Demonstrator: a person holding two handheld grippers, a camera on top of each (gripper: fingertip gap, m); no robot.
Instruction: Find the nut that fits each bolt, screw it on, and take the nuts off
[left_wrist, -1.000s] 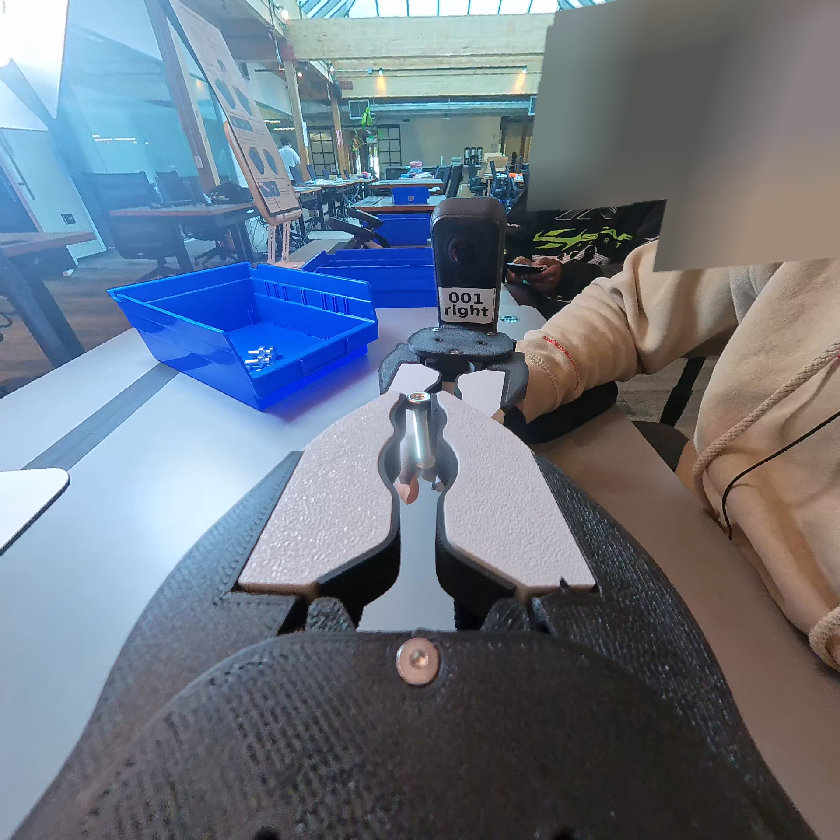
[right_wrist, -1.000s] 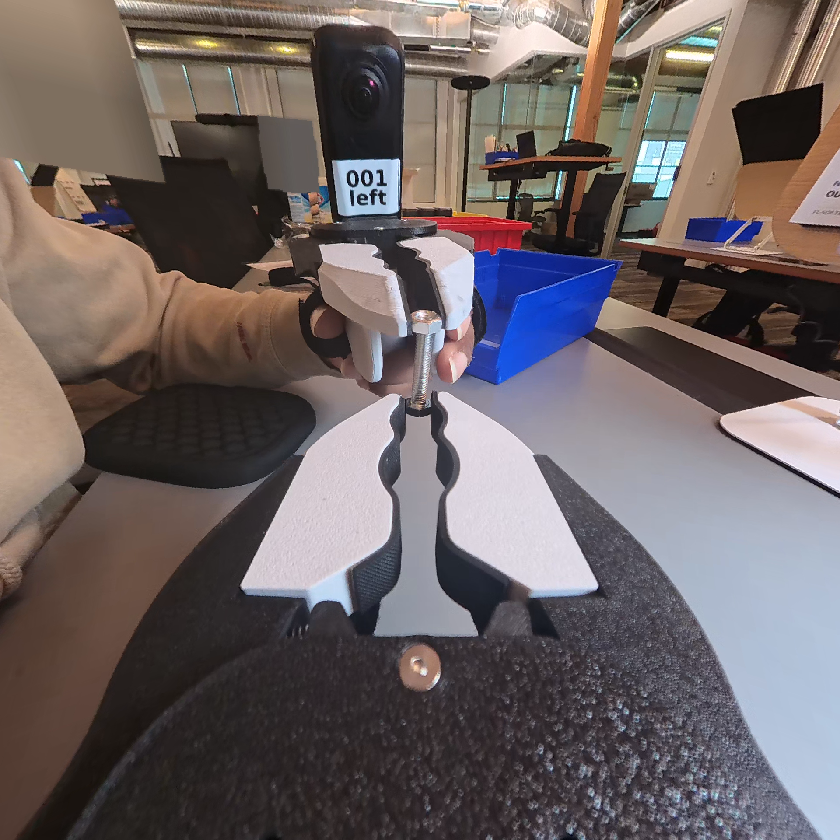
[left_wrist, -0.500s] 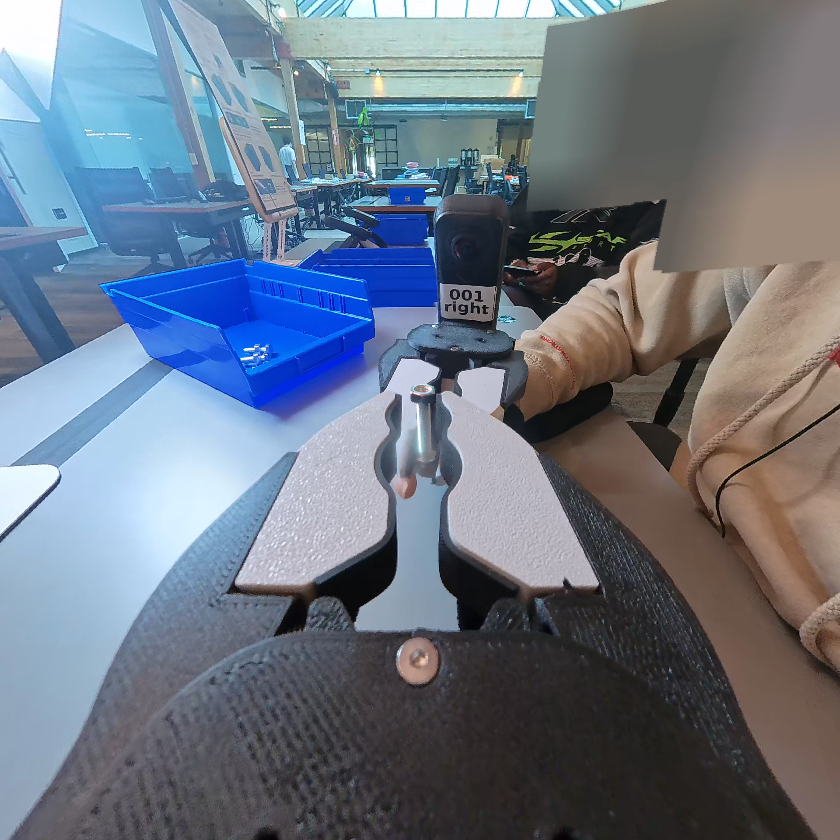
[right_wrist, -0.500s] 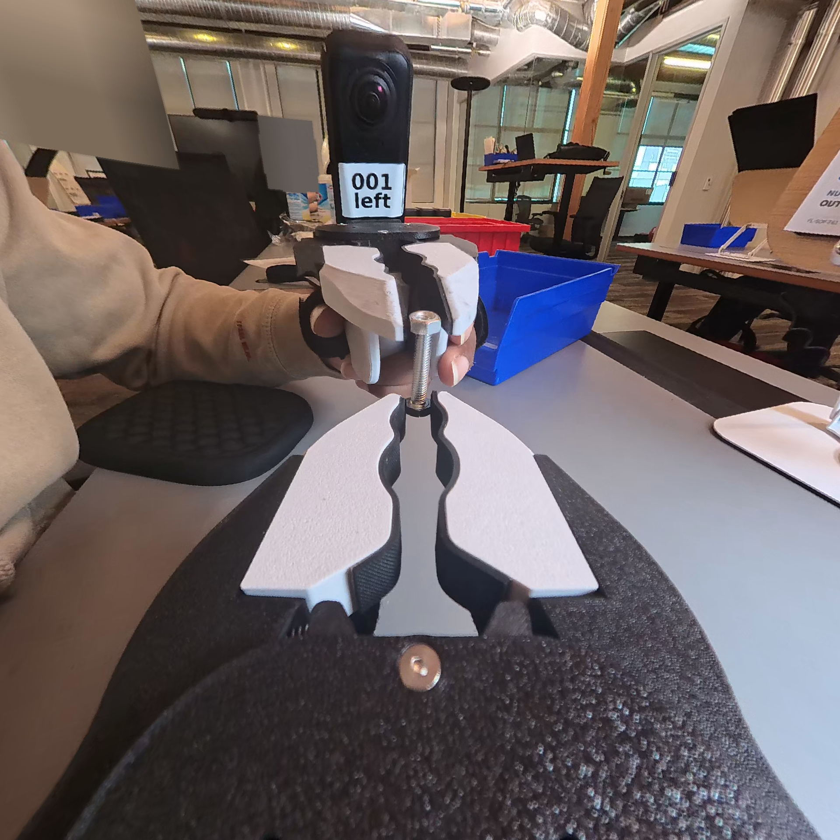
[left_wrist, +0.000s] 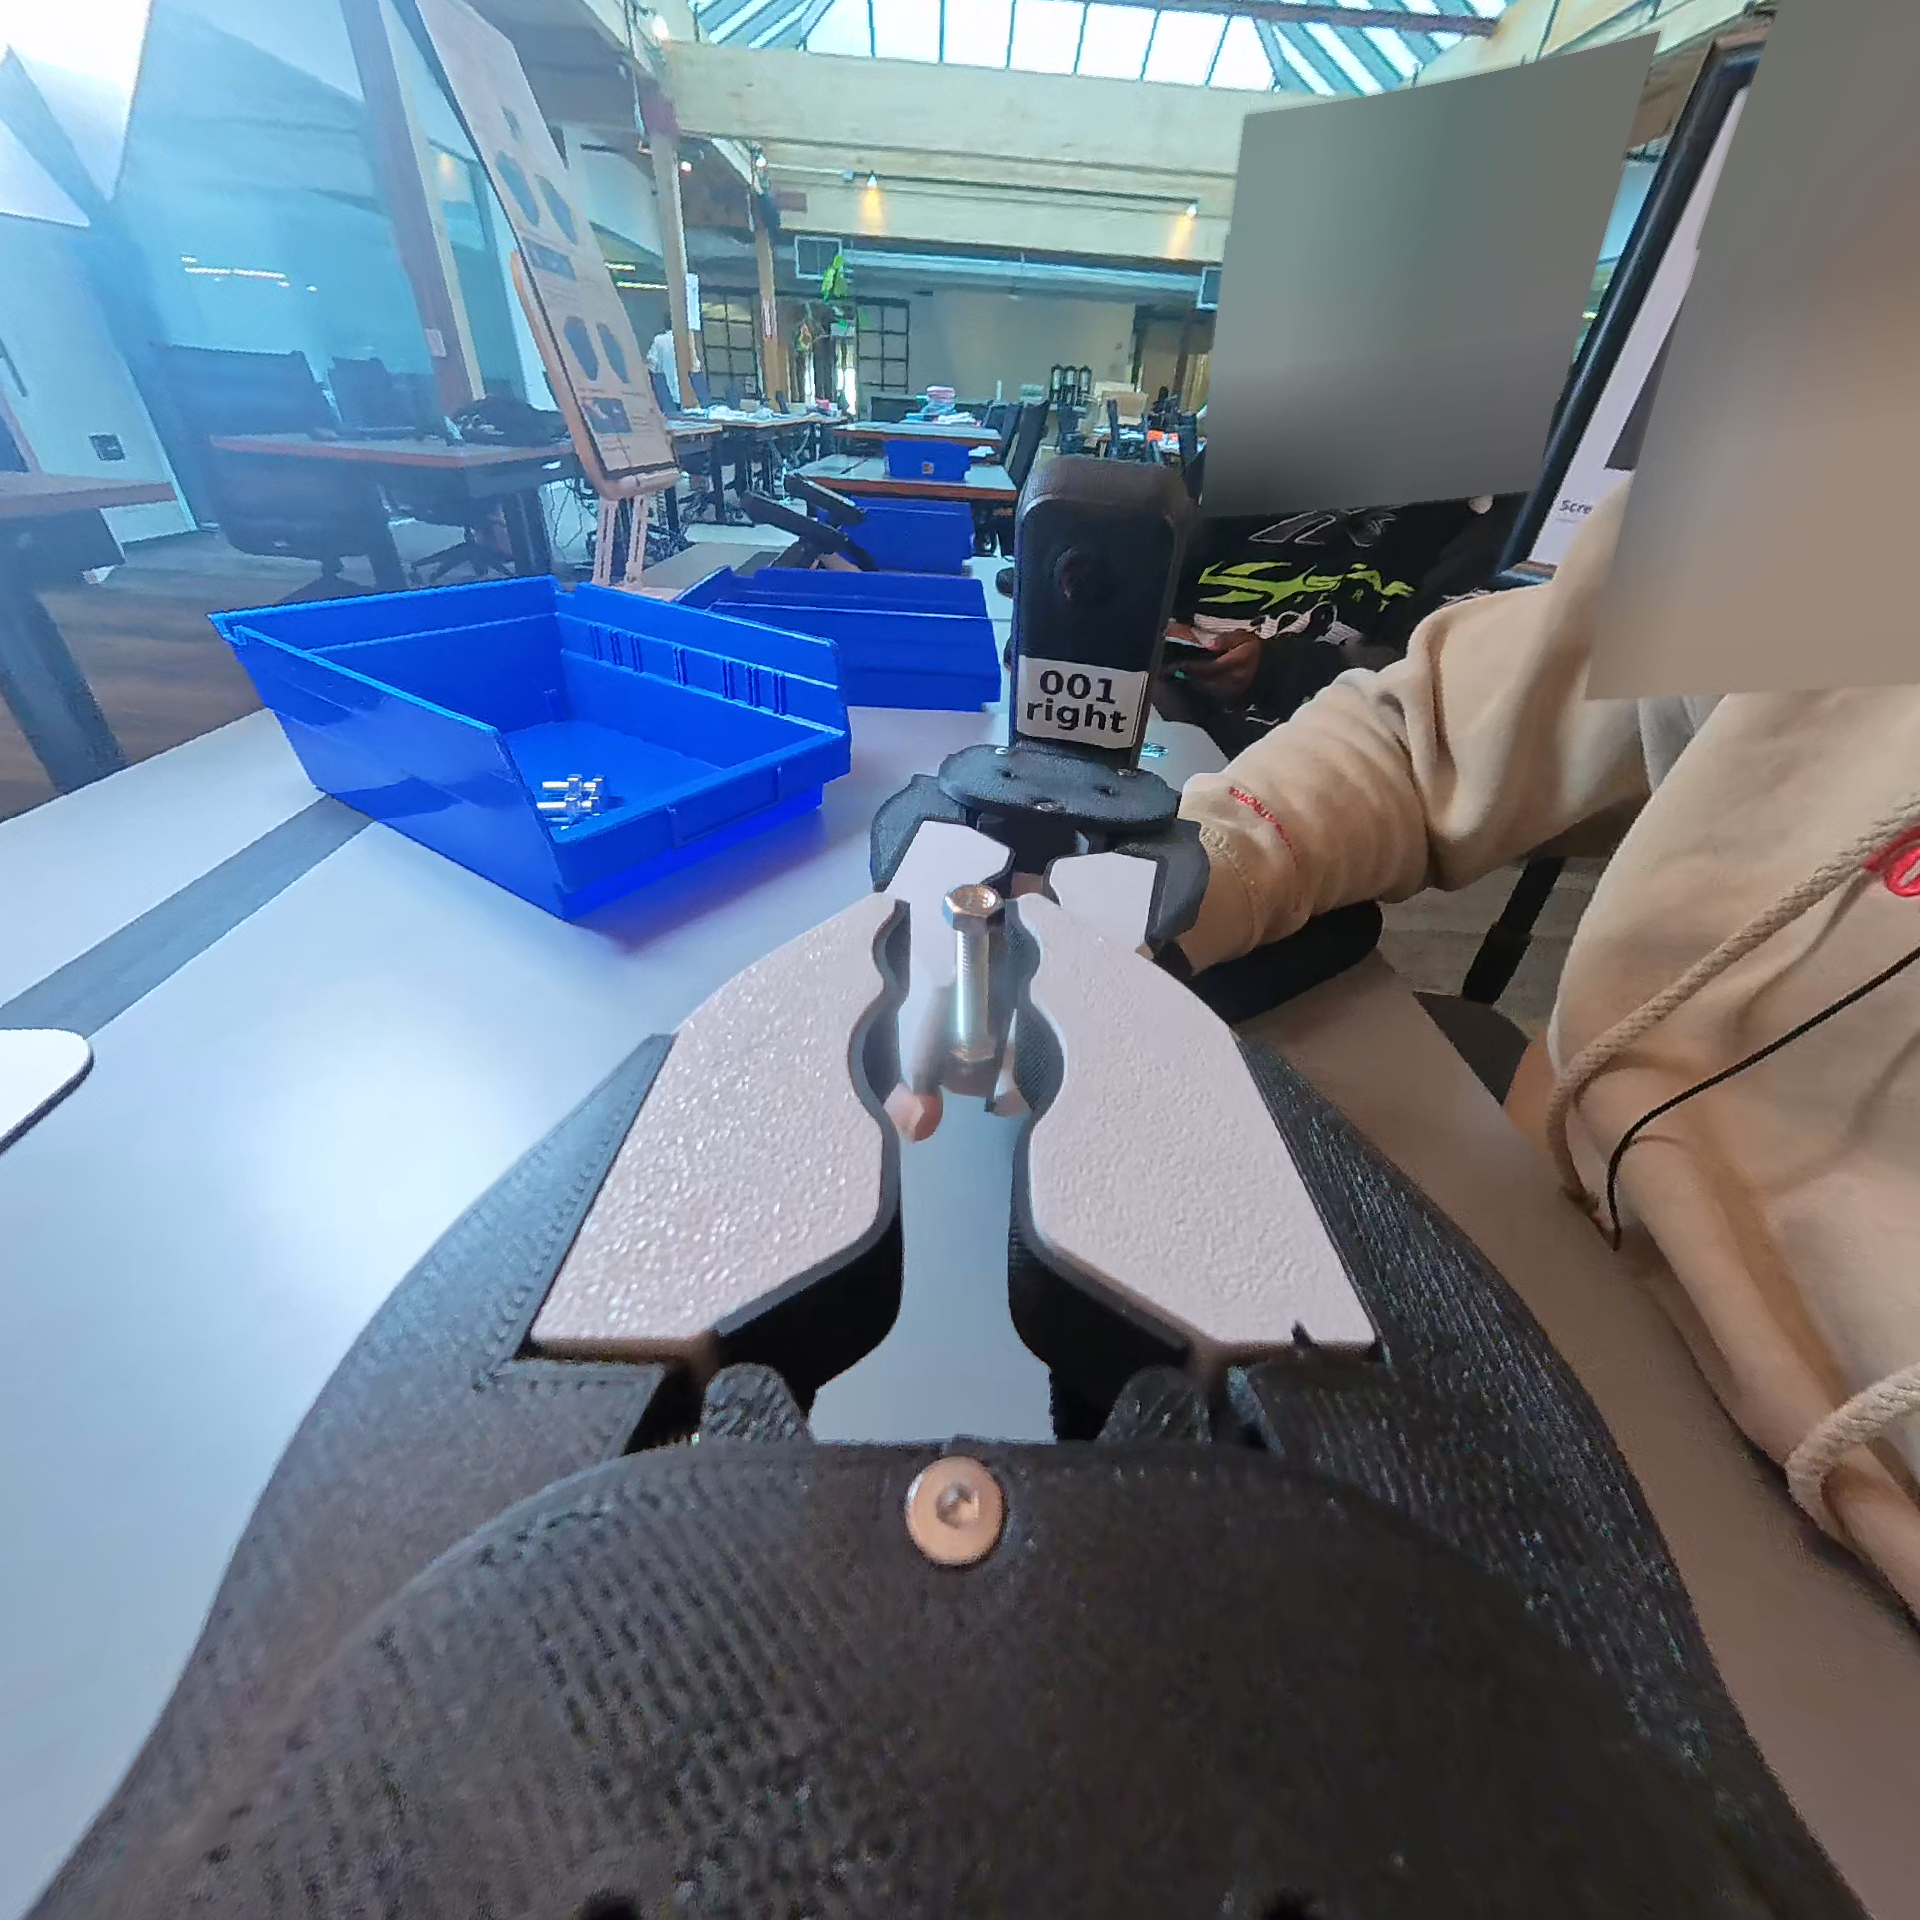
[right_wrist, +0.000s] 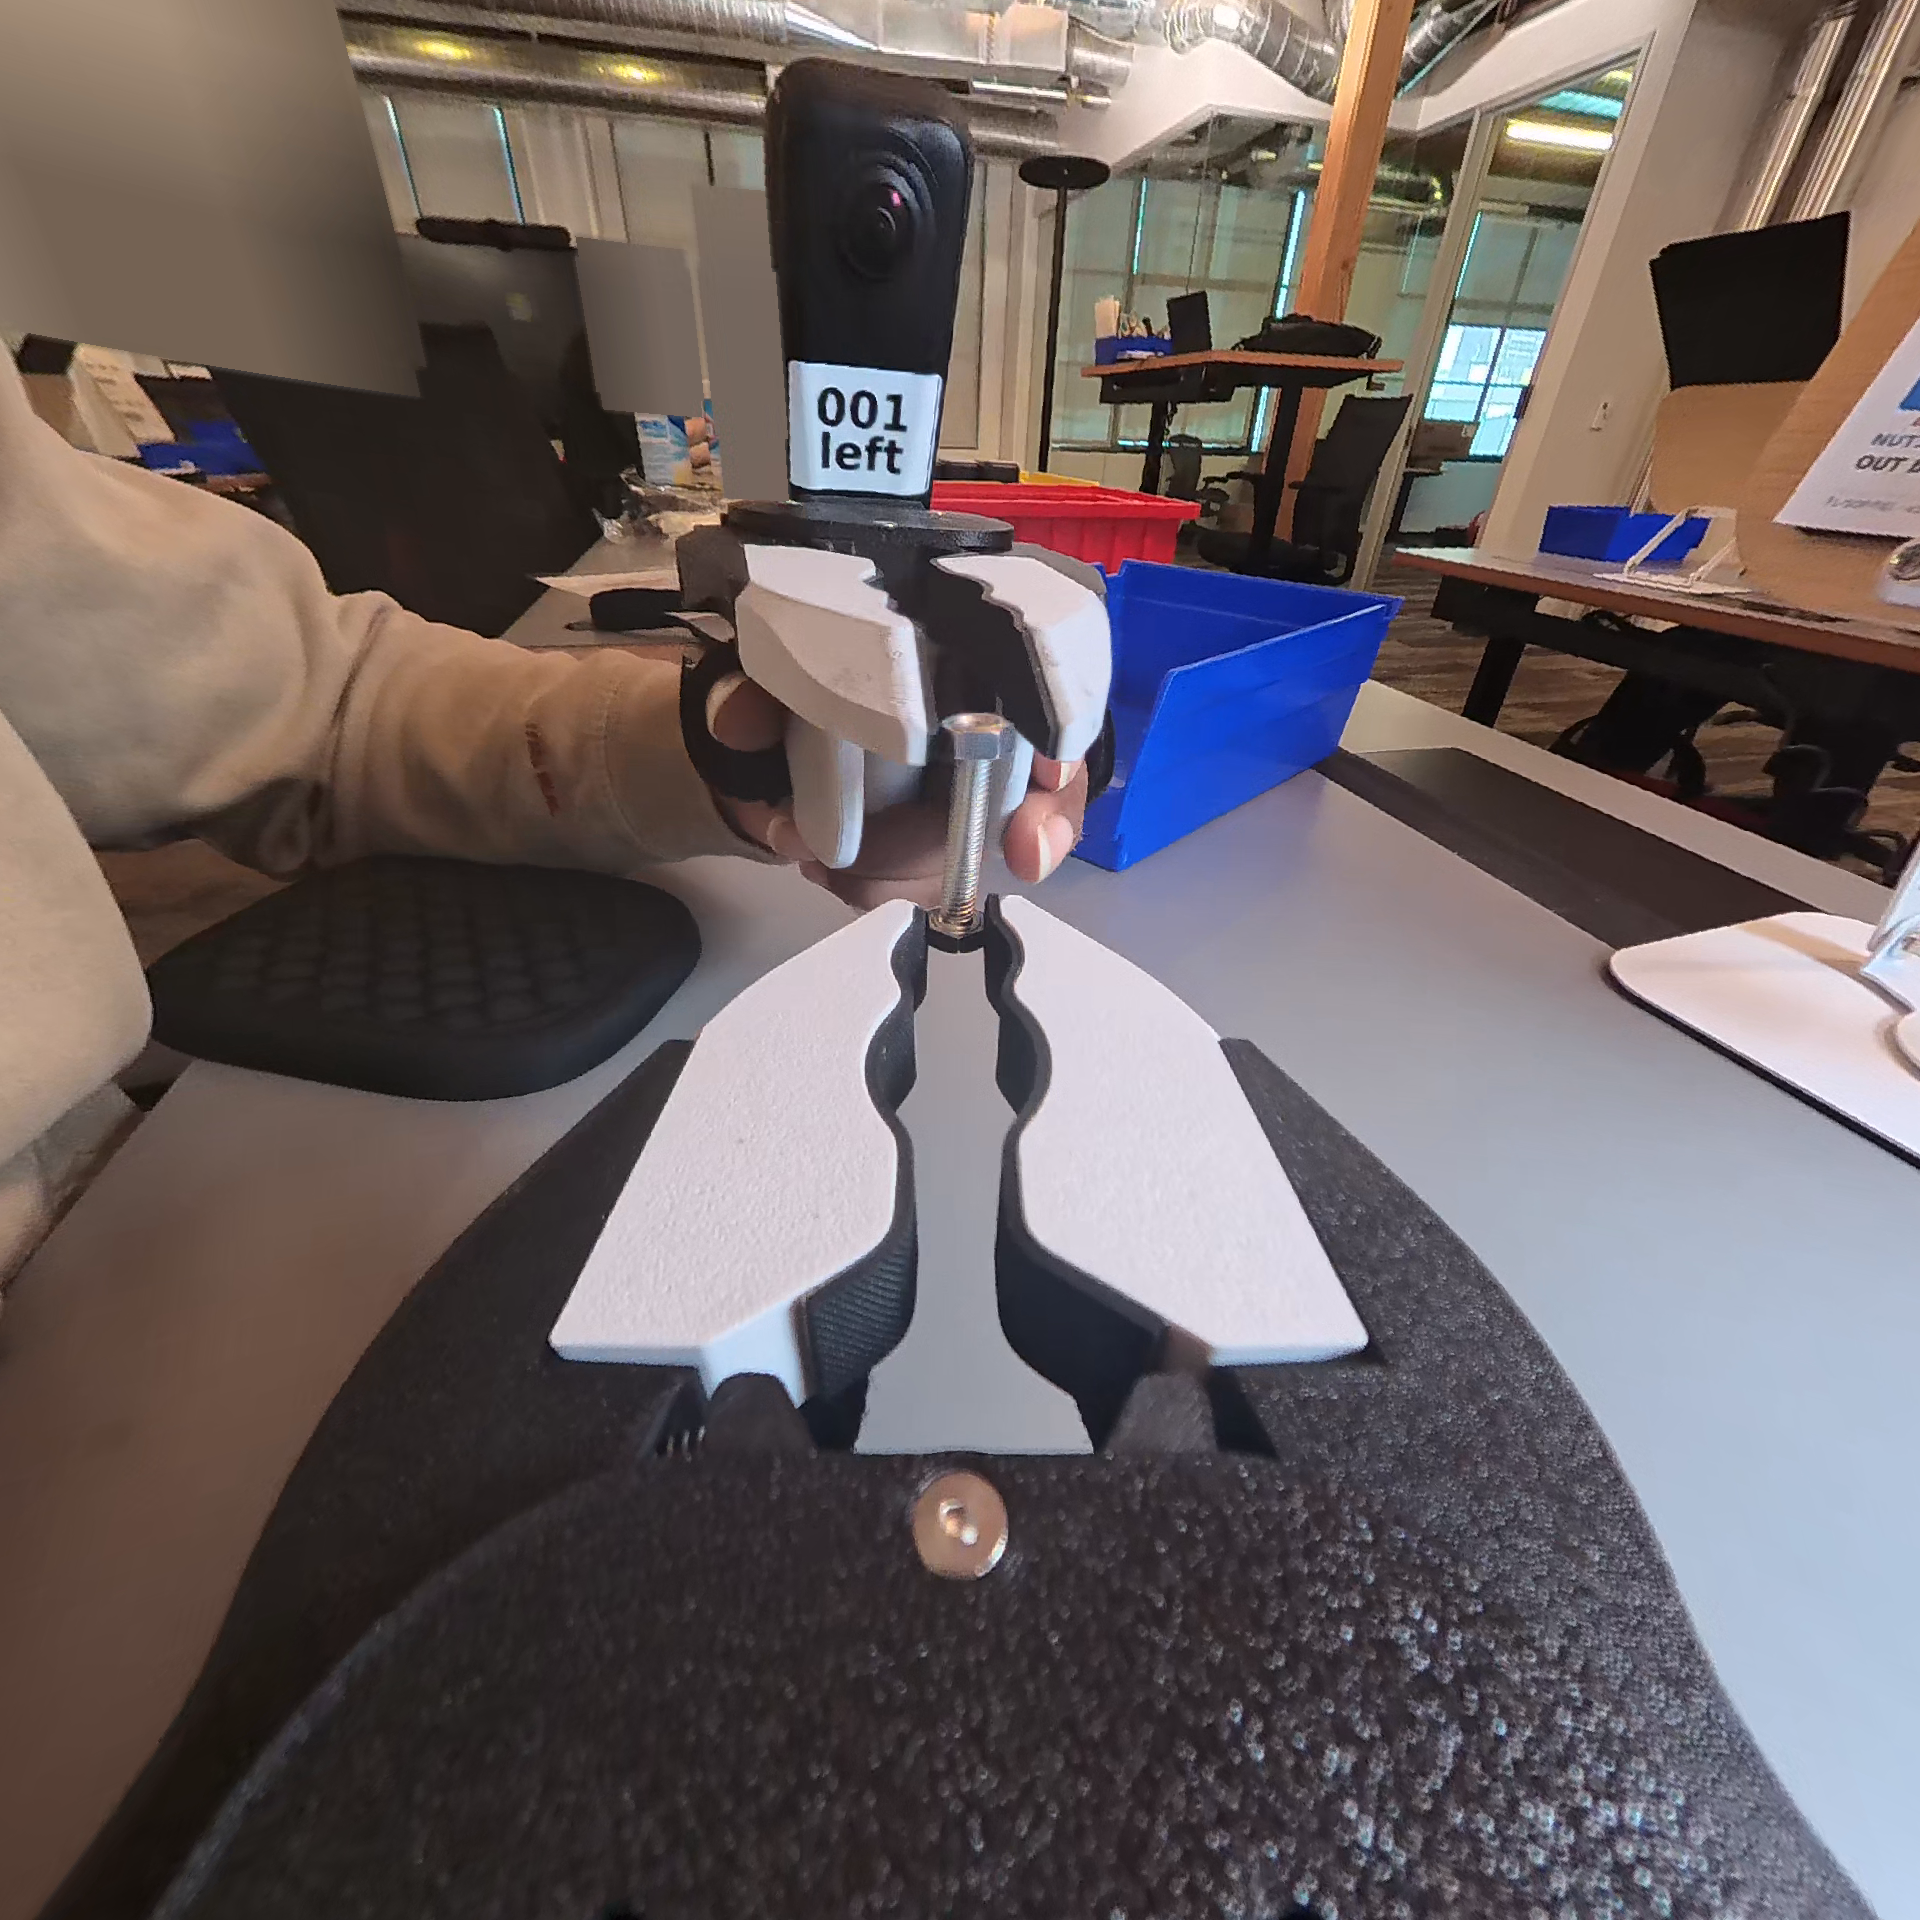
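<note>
The two claws meet nose to nose over the grey table (left_wrist: 312, 1091), with one bolt (left_wrist: 971, 987) standing upright between them. In the left wrist view the left claw (left_wrist: 961, 935) has its white fingers (left_wrist: 748, 1122) drawn in around the bolt's shank, the hex head poking up just past the fingertips. At the foot of the bolt, deep in the gap between those fingers, sits a nut (left_wrist: 971, 1081); it is blurred there. From the other side, the right claw (right_wrist: 961, 920) is pinched on the bolt's lower end, and its tips hide most of the nut, so I cannot tell which of the two it is gripping. The bolt's threaded length rises straight up from those tips in front of the left claw (right_wrist: 935, 665) and the hand (right_wrist: 914, 821) holding it.

Beyond the left claw and off to its left, a blue bin (left_wrist: 540, 727) rests on the table with a few small silver fasteners (left_wrist: 571, 800) in its near corner. A black pad (right_wrist: 416, 966) lies to the left of the right claw.
</note>
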